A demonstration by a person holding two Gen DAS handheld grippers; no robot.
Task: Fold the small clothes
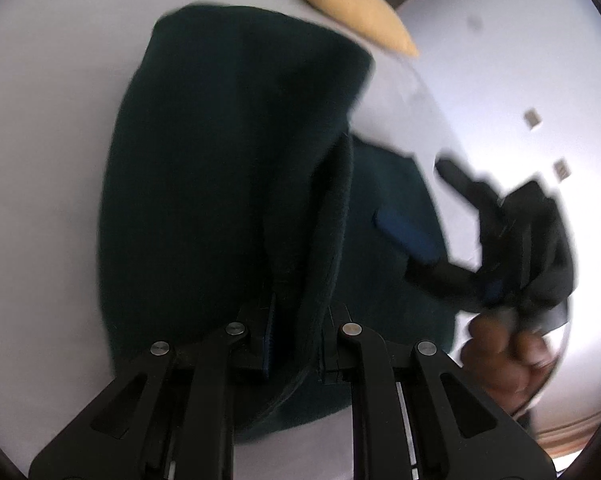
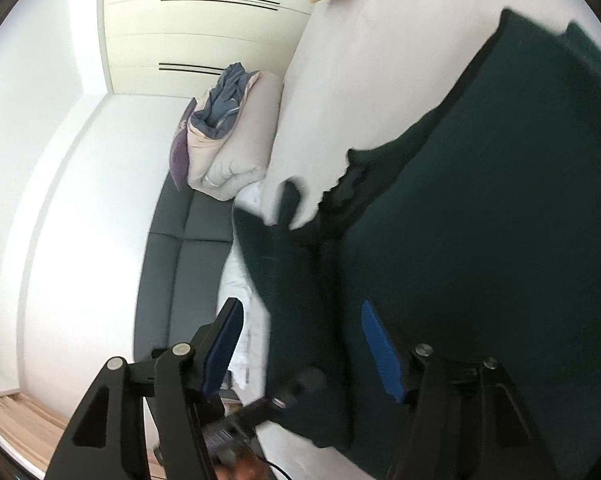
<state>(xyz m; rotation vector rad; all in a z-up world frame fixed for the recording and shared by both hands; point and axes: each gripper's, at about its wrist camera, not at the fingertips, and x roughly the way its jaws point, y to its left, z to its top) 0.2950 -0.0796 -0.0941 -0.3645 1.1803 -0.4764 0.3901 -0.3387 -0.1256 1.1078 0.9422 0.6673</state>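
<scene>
A dark green garment (image 1: 220,168) lies on the pale bed sheet (image 1: 52,120) and fills the middle of the left wrist view. My left gripper (image 1: 296,336) is shut on a raised fold of the dark green garment at its near edge. My right gripper (image 2: 300,344) is open, its blue pads (image 2: 380,352) standing wide apart over the garment's (image 2: 480,240) near left edge. It also shows in the left wrist view (image 1: 440,216), held by a hand (image 1: 504,356) at the right of the garment.
A yellow pillow (image 1: 352,4) lies at the far end of the bed. In the right wrist view a folded duvet pile (image 2: 228,136) sits on a dark grey sofa (image 2: 180,260) beside the bed, with white wardrobes (image 2: 204,28) behind.
</scene>
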